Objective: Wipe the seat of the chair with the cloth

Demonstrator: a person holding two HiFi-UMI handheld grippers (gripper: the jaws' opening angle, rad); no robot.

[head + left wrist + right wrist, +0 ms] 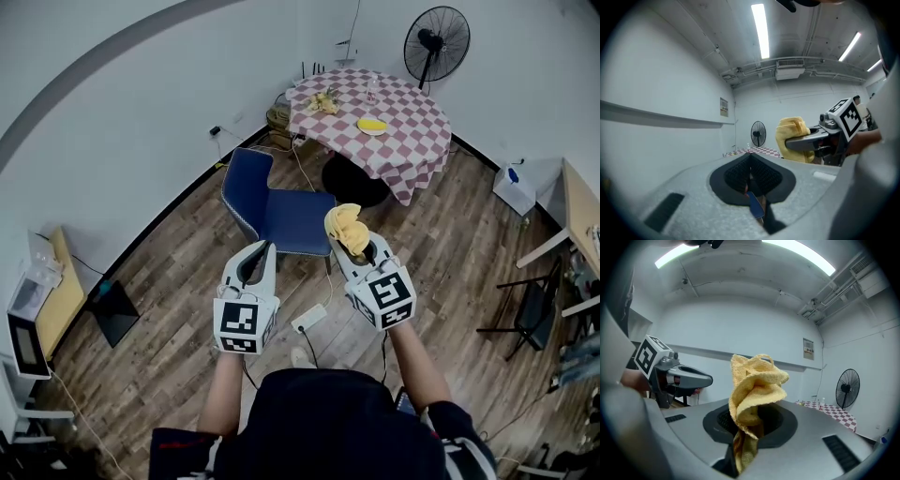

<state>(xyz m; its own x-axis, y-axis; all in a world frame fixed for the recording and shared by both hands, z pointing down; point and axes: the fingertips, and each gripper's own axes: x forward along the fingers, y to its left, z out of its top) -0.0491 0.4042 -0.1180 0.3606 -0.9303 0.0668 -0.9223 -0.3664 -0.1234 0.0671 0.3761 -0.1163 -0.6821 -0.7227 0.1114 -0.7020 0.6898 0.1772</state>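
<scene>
Yellow, loosely knitted cloth (pixel 757 394) stands bunched in soft folds out of the right tool (pixel 354 246), whose jaws are clamped on its lower end. It is held in the air on the near side of the blue padded chair (pixel 281 214), clear of the seat. Beside it, the left tool (pixel 262 248) has its 2 ribbed black pads (pixel 765 176) pressed together, holding nothing. Beyond the chair, a round counter (pixel 394 131) draped in red-and-white checks stands on wooden plank flooring (pixel 450 244).
</scene>
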